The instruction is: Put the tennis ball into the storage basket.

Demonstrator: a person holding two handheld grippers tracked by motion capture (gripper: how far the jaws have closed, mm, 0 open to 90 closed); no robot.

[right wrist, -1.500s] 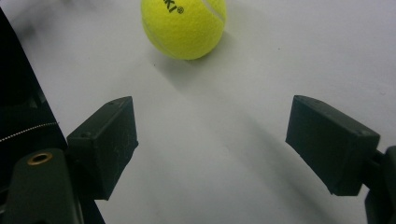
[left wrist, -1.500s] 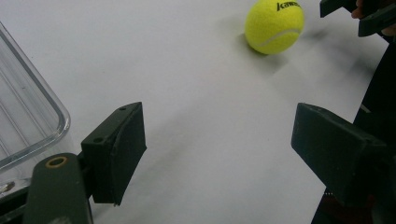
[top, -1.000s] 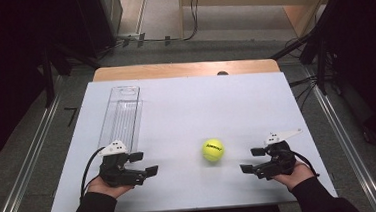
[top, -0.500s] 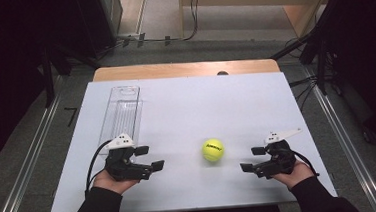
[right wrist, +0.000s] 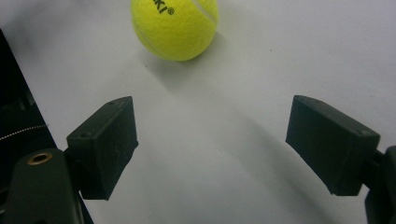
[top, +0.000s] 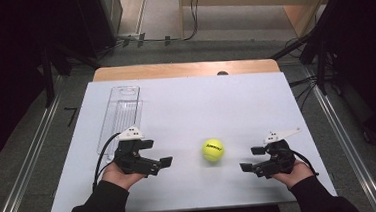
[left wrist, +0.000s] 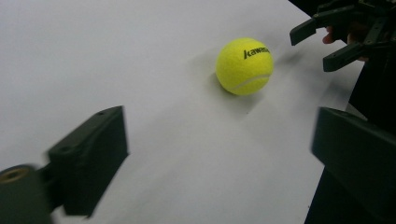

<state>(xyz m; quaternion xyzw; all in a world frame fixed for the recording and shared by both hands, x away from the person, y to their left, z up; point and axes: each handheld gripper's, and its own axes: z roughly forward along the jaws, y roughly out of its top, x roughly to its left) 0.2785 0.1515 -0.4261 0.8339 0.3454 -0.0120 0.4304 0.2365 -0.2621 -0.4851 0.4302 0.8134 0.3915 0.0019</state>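
A yellow tennis ball with black lettering lies on the white table top, near the front and between my two grippers. My left gripper is to the ball's left and points at it. Its jaws have just been opening and stand wide apart with nothing between them. The left gripper view has the ball ahead and to the right of the left gripper. My right gripper is open to the ball's right. Its view shows the ball just beyond the right gripper.
A clear plastic tray lies lengthwise at the left of the table, just beyond my left hand. A wooden strip runs along the far edge. The right gripper shows at the top right of the left gripper view.
My left gripper has moved right, toward the ball, and a little away from the front edge. The ball and my right gripper have stayed where they were.
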